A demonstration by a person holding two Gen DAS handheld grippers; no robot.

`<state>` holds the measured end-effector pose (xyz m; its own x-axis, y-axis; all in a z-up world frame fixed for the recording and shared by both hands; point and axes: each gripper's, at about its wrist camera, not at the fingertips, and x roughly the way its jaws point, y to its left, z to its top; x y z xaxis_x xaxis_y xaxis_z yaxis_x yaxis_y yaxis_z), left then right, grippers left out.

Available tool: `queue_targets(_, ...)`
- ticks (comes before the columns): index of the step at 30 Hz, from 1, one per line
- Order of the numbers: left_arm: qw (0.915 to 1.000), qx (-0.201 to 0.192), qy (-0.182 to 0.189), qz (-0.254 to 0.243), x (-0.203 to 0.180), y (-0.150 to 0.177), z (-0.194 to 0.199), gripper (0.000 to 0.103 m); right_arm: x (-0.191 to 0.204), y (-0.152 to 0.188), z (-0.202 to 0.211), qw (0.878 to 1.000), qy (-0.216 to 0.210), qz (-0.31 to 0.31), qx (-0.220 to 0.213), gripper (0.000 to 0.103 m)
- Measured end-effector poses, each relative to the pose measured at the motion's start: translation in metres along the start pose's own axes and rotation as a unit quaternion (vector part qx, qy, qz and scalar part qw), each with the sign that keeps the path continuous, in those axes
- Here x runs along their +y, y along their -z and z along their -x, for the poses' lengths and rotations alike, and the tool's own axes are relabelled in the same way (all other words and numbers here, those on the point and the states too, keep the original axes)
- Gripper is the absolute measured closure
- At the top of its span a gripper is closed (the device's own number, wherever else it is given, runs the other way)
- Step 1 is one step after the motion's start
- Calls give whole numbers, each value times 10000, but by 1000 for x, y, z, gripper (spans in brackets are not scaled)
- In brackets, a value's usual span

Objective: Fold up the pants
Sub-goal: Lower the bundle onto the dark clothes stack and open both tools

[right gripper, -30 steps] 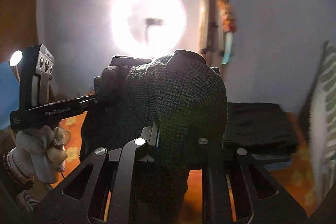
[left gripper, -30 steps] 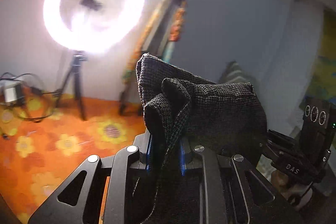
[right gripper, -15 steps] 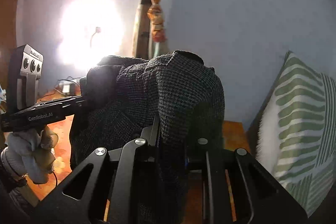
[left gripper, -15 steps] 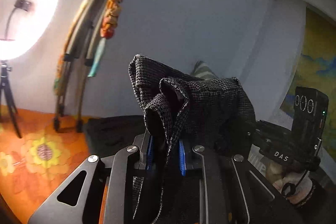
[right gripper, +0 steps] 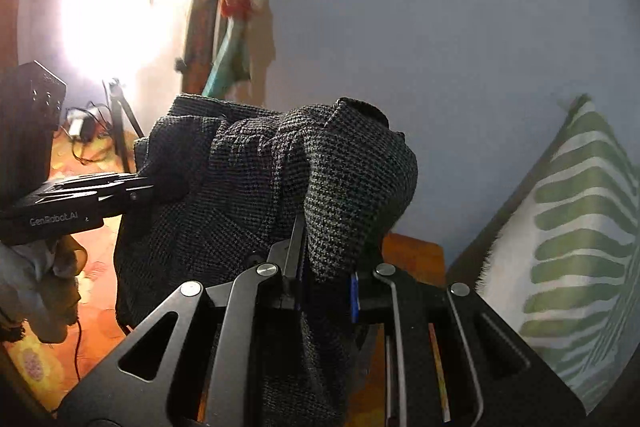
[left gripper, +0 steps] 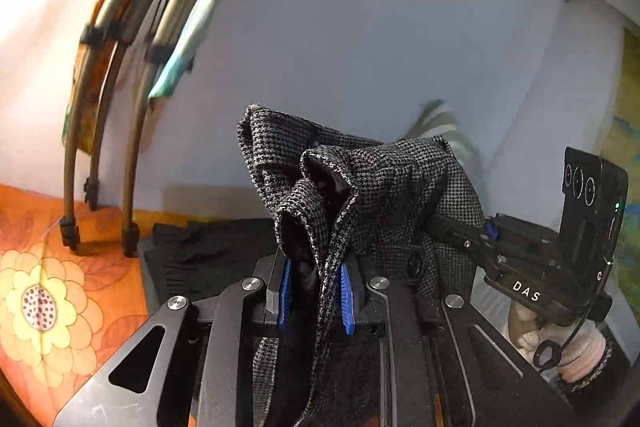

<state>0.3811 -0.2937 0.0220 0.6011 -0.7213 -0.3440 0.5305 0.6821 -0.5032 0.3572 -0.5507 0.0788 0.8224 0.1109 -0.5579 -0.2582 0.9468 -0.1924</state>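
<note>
Dark grey houndstooth pants (left gripper: 384,187) hang lifted in the air between both grippers. My left gripper (left gripper: 314,291) is shut on a bunched edge of the pants; the cloth drapes down between its blue pads (left gripper: 285,287). My right gripper (right gripper: 326,287) is shut on another part of the same pants (right gripper: 280,187), which bulge over its fingers. The right gripper also shows in the left wrist view (left gripper: 460,233), gripping the cloth. The left gripper shows in the right wrist view (right gripper: 140,191), its tips hidden in the cloth.
An orange flowered bedspread (left gripper: 48,291) lies below. A stack of folded black clothes (left gripper: 200,255) sits by the wall. Curved poles (left gripper: 100,107) lean on the wall. A green striped pillow (right gripper: 576,247) stands at right. A bright ring light (right gripper: 108,7) on a tripod glares at left.
Both grippers have swung to the right with the pants held up; the ring light has slid left out of the left wrist view, and the pillow and black stack have come into view.
</note>
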Motion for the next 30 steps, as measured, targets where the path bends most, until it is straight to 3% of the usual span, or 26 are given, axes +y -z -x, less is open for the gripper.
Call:
queue_targets(9,9978,457,-377,305,39,15,-58,85,-19,16,-97,9979,-218,-90,600,86)
queue_targets(12,9965,564,-549,296,41,19,-64,85,-21,25,-123,9968,-116,-160,770,69)
queue_targets(14,9955,647,-610,324,43,21,-66,84,-27,24,-139,9950,-38,-279,953,48)
queue_targets(15,9950,682,-657,326,43,22,-66,81,-32,24,-139,9944,-20,-397,978,45)
queue_targets(20,9929,771,-900,128,41,16,-63,77,-58,29,-103,9938,242,-794,738,33)
queue_targets(25,9919,796,-975,-175,35,15,-46,74,-83,58,-42,9895,80,-1353,494,33)
queue_targets(30,9897,850,-936,-665,15,22,-21,74,-69,94,3,9873,12,-1528,430,33)
